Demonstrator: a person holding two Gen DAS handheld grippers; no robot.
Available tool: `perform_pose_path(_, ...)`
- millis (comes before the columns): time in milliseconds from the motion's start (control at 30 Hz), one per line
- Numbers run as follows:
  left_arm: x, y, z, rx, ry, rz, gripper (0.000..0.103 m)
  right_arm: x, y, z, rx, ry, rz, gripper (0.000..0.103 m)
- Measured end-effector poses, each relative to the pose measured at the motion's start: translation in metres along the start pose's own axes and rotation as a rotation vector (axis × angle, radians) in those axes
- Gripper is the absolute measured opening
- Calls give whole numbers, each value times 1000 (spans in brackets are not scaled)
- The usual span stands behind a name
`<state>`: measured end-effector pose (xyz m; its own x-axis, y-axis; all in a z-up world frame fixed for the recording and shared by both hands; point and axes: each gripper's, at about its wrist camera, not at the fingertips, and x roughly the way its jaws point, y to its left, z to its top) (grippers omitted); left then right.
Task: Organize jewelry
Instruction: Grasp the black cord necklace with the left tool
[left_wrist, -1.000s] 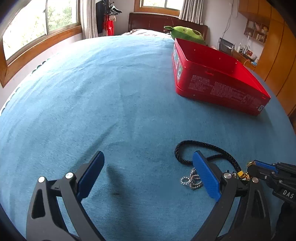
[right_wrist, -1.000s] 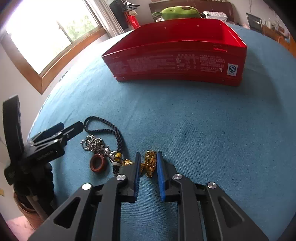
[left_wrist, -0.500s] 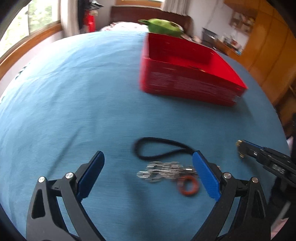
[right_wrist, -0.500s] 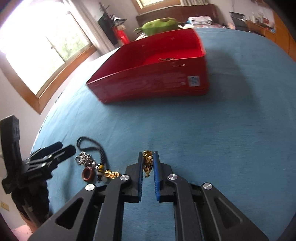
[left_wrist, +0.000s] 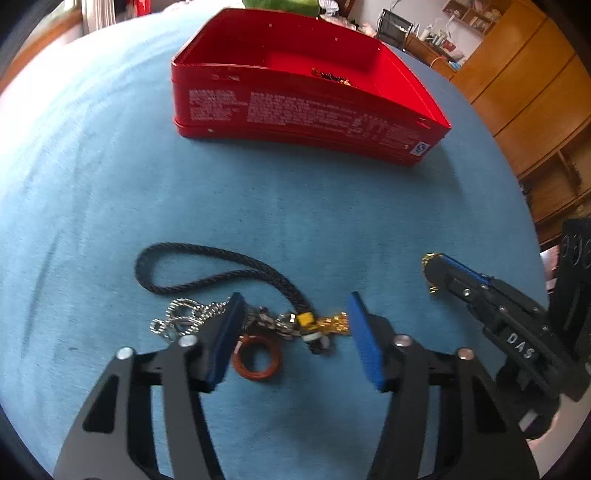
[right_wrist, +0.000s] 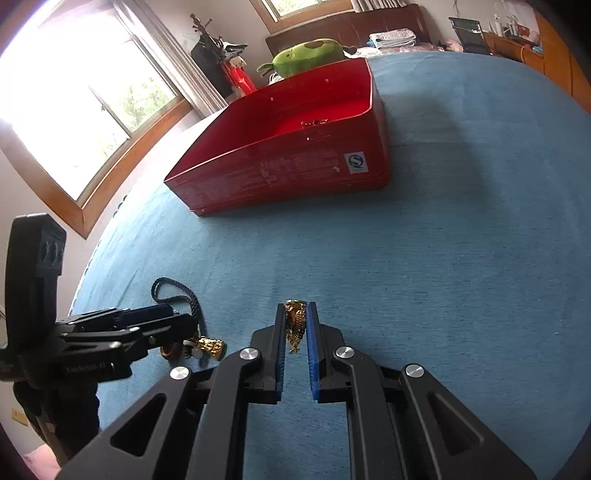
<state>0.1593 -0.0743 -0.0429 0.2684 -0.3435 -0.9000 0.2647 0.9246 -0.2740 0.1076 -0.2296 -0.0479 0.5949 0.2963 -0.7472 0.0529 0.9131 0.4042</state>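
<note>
**Operator:** Status of the current step?

**Technician:** Two picks are in progress. The right gripper (right_wrist: 295, 328) is clenched on a gold chain (right_wrist: 295, 325), which hangs between its blue fingers (right_wrist: 312, 354) clear of the blue cloth (right_wrist: 443, 258). The left gripper (left_wrist: 295, 332) points down over the remaining jewelry. Its fingers have just been closing and now stand about half apart, straddling the pile without pressing on it.

**Operator:** What lies in that pile?

**Technician:** A black cord (left_wrist: 221, 273) loops away from the fingers. A silver chain (left_wrist: 177, 317) lies beside the near-left finger, partly behind it. A reddish ring (left_wrist: 256, 360), a yellow bead (left_wrist: 306, 319) and a gold charm (left_wrist: 334, 323) lie between the fingers. All of them rest on the cloth, touching or tangled with one another.

**Operator:** Where is the destination?

**Technician:** The red tin (left_wrist: 295, 110) stands well apart, further back on the cloth, lid off. One small gold piece (left_wrist: 332, 77) already lies inside it.

**Operator:** What does the next move call for?

**Technician:** By judgement, two actions. The right gripper carries its chain over the tin wall and releases it inside. The left gripper lowers, finishes closing on the cluster near the bead, and lifts slowly. The cord and silver chain are likely to trail, so the lift must clear the rim before release.
</note>
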Motion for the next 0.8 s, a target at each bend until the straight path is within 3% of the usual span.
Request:
perform_pose_path(200,-16,-13,4,29,-50,-6,54,-2,0,-1,-6,0,15,10)
perform_pose_path(533,13,-11,1,18,48,-33,43,-2,0,-1,-7,2,25,10)
perform_pose_path(633,23,-12,6,10,60,-29,37,-1,0,-2,-10,6,24,10)
perform_pose_path(800,28,-9,7,-6,55,-17,6,3,0,-2,-7,15,19,10)
